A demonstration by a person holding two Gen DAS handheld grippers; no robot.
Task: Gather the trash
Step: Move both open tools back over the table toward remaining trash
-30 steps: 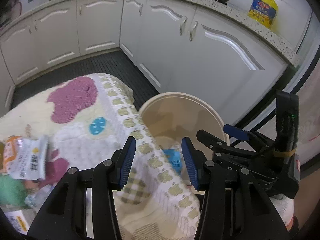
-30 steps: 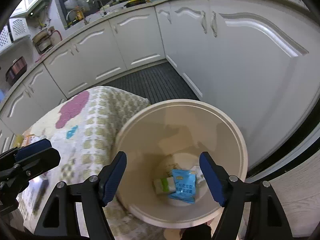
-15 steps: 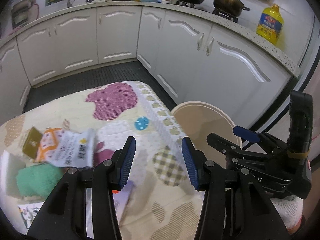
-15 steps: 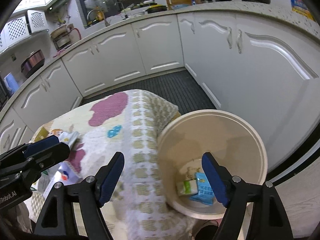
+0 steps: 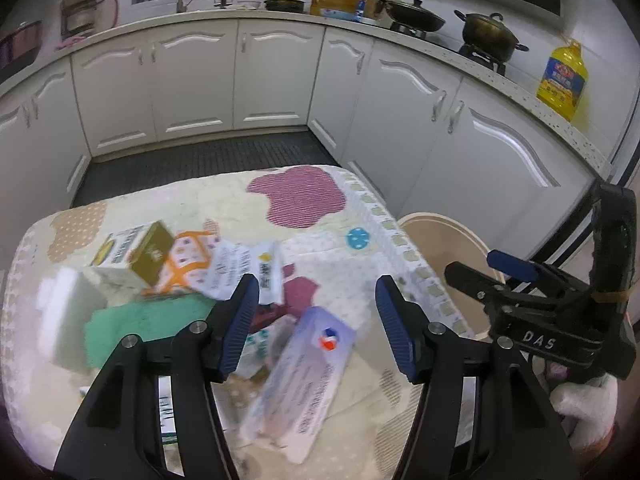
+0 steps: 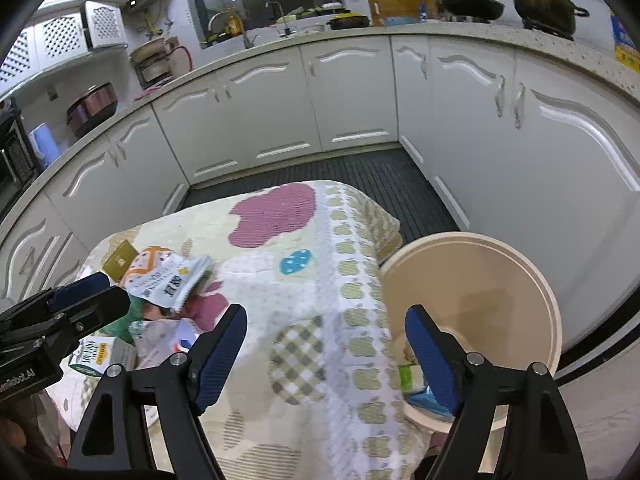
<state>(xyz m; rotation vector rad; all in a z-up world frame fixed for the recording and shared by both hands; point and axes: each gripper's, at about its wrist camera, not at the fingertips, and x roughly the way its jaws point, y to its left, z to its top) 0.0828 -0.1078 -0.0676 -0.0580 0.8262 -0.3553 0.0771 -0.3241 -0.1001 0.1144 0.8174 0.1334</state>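
Both grippers have swung away from the bin and back over the table since the earlier frames, so it's pickup time again.

Left wrist view: the left gripper (image 5: pixel 316 312) is mid-opening with nothing between its blue pads, hanging above the trash pile on the patterned tablecloth (image 5: pixel 296 196). Right under it lies a pale purple packet (image 5: pixel 308 376), blurry but clearly closest. Further left are a white wrapper (image 5: pixel 244 264), a gold-and-white carton (image 5: pixel 136 256) and a green cloth (image 5: pixel 144 324). I'd go for the purple packet: flat and floppy, so come down on a long edge and pinch just the packet, not the cloth underneath.

Right wrist view: the right gripper (image 6: pixel 326 356) is also spreading wider and empty, sitting over the table edge beside the beige bin (image 6: pixel 480 264), which already has some wrappers at the bottom. The bin sits just off the table's corner, so it's a short carry, but keep the two grippers from crossing.
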